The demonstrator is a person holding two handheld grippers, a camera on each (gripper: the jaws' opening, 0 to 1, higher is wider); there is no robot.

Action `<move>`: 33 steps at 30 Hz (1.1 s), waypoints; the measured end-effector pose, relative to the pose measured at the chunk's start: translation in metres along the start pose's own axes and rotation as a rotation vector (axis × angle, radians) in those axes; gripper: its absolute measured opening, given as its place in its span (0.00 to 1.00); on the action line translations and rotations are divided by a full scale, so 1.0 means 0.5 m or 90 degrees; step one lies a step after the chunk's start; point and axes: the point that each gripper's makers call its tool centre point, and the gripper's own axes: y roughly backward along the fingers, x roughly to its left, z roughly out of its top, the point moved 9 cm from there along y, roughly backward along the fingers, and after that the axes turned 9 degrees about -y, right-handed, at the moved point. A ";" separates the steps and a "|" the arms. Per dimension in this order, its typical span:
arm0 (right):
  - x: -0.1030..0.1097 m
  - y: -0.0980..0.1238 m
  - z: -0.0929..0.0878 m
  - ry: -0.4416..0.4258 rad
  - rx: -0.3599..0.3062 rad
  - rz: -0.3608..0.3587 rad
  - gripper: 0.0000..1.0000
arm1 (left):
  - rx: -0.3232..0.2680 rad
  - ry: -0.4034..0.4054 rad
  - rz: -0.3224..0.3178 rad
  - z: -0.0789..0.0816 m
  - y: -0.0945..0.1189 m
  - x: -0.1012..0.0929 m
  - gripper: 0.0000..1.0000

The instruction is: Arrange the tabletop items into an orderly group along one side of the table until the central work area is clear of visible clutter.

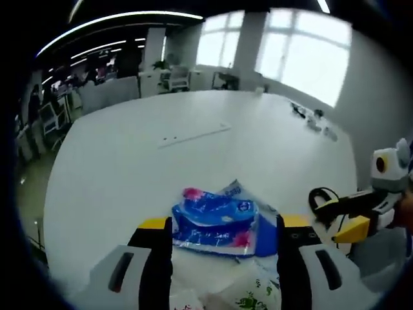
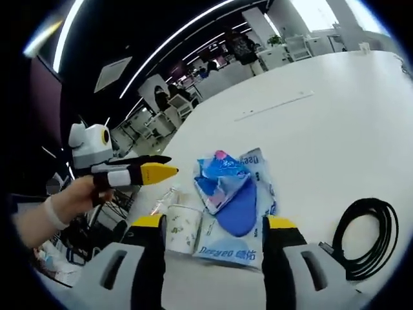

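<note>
Two grippers near tissue packs (image 1: 216, 223) on white bench (image 1: 161, 181); coiled cable (image 2: 369, 237) beside. Left gripper (image 1: 224, 258) jaws wide open around packs, gripping nothing; right gripper (image 2: 213, 258) jaws open, empty. Gathering step; next likely needs closing on pack.

each gripper has two black jaws capped with yellow pads, rising from pale grey housings with dark oval slots. seen across the white table (image 1: 129, 161), the right gripper (image 1: 352, 216) shows yellow tapered tips, black-and-white striped jaw bodies and a white block on top. the left gripper (image 2: 155, 173) looks alike: yellow pointed tip, black and white bands. the hand (image 2: 68, 197) behind it wears a pale wristband.
</note>
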 end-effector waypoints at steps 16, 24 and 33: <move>0.006 -0.044 -0.007 -0.004 0.025 -0.011 0.52 | 0.012 0.009 0.010 -0.023 -0.044 0.068 0.56; 0.002 -0.071 -0.016 -0.007 0.026 -0.024 0.43 | 0.008 0.032 0.021 -0.029 -0.071 0.105 0.51; -0.001 -0.107 -0.014 0.001 0.043 -0.035 0.41 | 0.011 0.063 0.023 -0.035 -0.103 0.121 0.48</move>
